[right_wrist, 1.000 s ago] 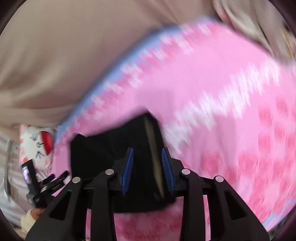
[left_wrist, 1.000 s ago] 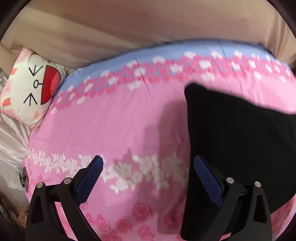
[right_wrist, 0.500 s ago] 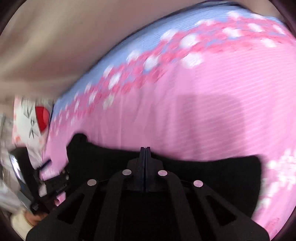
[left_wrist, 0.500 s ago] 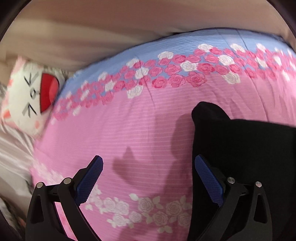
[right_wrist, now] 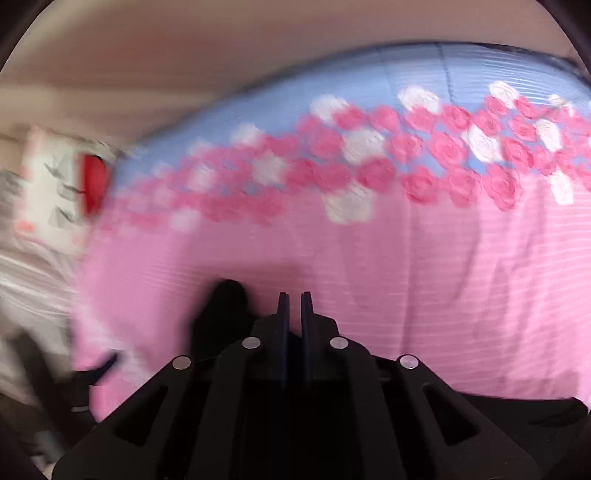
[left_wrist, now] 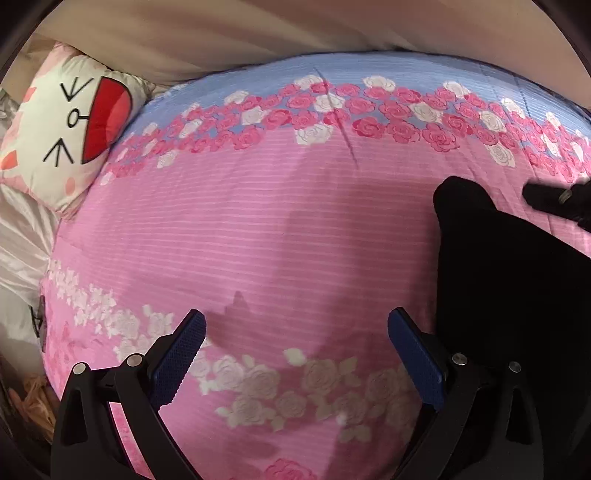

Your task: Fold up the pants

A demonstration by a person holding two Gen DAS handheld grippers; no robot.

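Hovering over a bed, the left gripper (left_wrist: 295, 354) holds its blue-padded fingers (left_wrist: 177, 354) wide apart with nothing between them; only the pink rose-print quilt (left_wrist: 258, 240) shows in the gap. The black pants (left_wrist: 509, 280) lie on that quilt at the right side of the left wrist view, one rounded corner standing up toward the band of roses, and the garment's near edge runs down behind the right-hand finger. A dark piece of the other tool enters that view at the far right edge, just above the pants.

In the right wrist view, which is smeared by motion, the right gripper (right_wrist: 294, 306) has its fingers (right_wrist: 282, 314) drawn nearly together, leaving only a thin slit. Black cloth of the pants (right_wrist: 221, 314) fills the lower part of that view beneath and behind the fingers, and a bunched peak of it rises just left of the tips. Whether any fabric is caught in the slit cannot be told; the black parts merge.

A blue border runs along the quilt's far edge beyond the roses. A white cushion (left_wrist: 62, 129) with a drawn cartoon face and red mouth rests at the quilt's far left corner, against beige bedding (left_wrist: 258, 33). Pale satin fabric (left_wrist: 22, 251) lies below the cushion at the left edge.
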